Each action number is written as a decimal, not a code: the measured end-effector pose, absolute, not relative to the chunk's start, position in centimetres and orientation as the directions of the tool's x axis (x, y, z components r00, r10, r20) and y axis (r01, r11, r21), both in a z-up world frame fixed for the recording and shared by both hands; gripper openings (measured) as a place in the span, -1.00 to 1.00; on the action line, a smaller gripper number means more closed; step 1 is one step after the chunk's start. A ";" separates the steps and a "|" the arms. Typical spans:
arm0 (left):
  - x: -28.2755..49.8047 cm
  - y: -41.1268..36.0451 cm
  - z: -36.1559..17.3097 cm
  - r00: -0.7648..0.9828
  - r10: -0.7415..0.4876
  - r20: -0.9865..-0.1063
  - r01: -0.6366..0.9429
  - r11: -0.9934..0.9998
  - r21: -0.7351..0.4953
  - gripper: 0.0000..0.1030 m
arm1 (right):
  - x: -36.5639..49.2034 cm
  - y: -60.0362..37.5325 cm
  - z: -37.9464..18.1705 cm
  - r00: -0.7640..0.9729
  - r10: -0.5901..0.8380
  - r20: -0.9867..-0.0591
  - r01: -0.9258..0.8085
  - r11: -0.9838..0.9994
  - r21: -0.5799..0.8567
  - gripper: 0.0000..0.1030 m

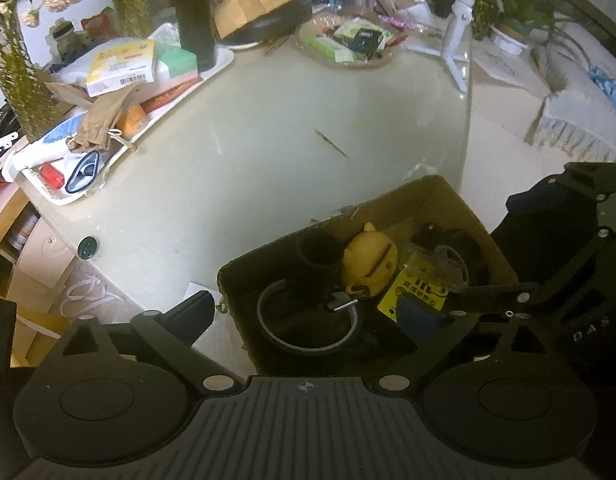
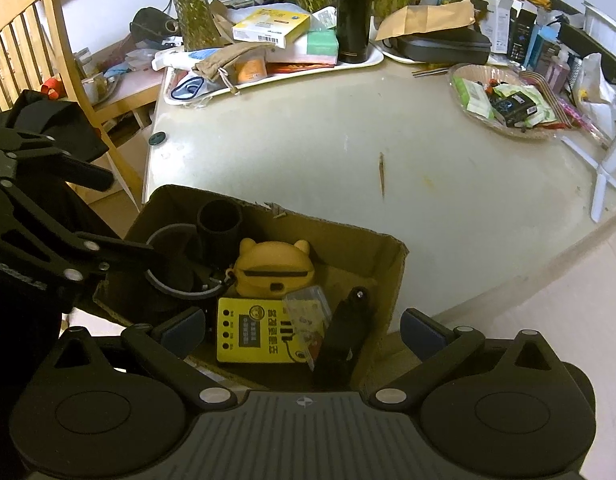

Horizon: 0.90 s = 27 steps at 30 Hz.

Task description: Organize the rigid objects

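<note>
1. Both grippers hang spread wide over the cardboard box, pinching nothing: left gripper, right gripper.
2. Inside the box, the yellow bear case sits at centre, with the black cup at its 10 o'clock.
3. At the case's 6 o'clock lies the yellow card, and the black clip lies at 4 o'clock.

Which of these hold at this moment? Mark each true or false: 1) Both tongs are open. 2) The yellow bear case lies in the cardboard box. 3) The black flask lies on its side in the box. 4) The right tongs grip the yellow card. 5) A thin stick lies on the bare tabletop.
1) True: left tongs and right tongs are open.
2) True: bear case, box.
3) False: the flask stands upright on a tray.
4) False: the card lies ungripped in the box.
5) True: stick.
</note>
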<state>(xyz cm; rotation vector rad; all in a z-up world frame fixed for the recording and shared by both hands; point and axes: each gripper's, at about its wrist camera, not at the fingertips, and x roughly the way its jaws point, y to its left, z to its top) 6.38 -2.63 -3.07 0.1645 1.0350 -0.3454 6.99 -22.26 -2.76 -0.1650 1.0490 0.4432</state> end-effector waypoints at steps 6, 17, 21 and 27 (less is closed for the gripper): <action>4.8 -2.3 -2.7 0.496 -0.188 -0.848 0.357 0.934 0.002 1.00 | 6.2 -22.7 -2.7 0.419 0.272 -0.866 -0.441 0.895 0.068 1.00; 2.3 -1.8 -3.0 0.523 -0.171 -0.835 0.362 0.931 0.036 1.00 | 5.0 -23.5 -2.6 0.419 0.276 -0.865 -0.442 0.894 0.071 1.00; 1.7 -1.7 -3.1 0.523 -0.155 -0.838 0.359 0.932 0.051 1.00 | 4.7 -23.9 -2.7 0.418 0.274 -0.866 -0.434 0.898 0.074 1.00; 1.3 -1.5 -3.8 0.495 -0.136 -0.858 0.347 0.936 0.052 1.00 | 4.2 -24.3 -3.1 0.408 0.272 -0.872 -0.429 0.900 0.080 1.00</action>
